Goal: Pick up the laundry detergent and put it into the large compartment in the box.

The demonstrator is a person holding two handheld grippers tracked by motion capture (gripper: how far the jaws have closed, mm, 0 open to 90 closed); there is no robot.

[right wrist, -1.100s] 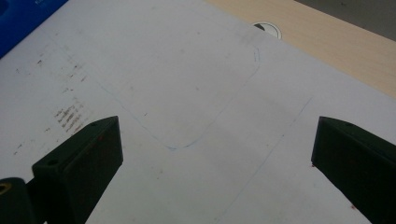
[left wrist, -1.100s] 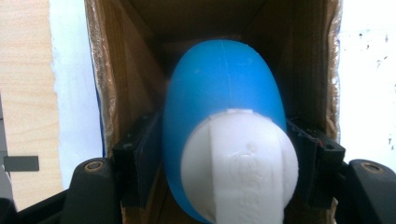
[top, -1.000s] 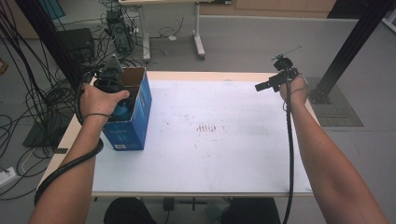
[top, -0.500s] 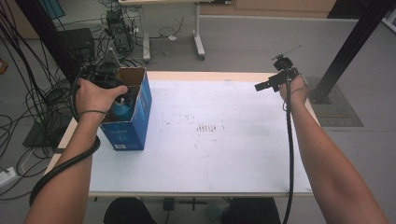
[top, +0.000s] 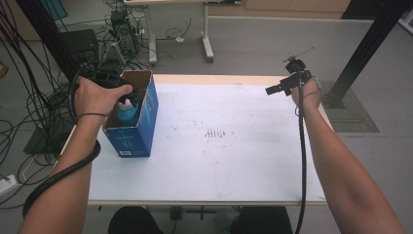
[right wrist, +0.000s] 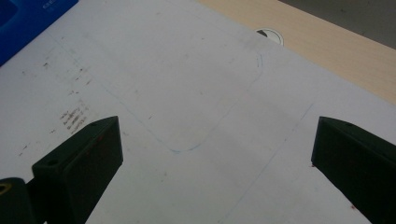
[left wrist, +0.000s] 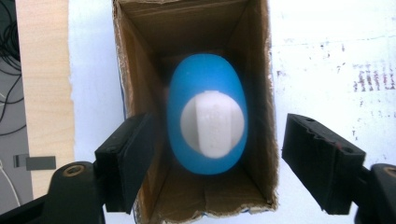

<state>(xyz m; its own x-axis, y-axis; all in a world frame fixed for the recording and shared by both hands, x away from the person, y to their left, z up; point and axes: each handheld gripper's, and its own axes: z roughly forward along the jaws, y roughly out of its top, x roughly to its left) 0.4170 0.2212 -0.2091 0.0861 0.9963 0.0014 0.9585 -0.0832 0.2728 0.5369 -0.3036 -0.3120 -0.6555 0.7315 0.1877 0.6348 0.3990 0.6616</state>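
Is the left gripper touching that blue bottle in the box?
Apart. The left gripper view shows the left gripper just opened, jaws clear of the blue bottle standing inside the box.

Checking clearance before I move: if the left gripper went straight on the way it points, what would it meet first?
Most likely the white cap of the blue bottle standing in the cardboard box; the left gripper, jaws just opened, points down onto it.
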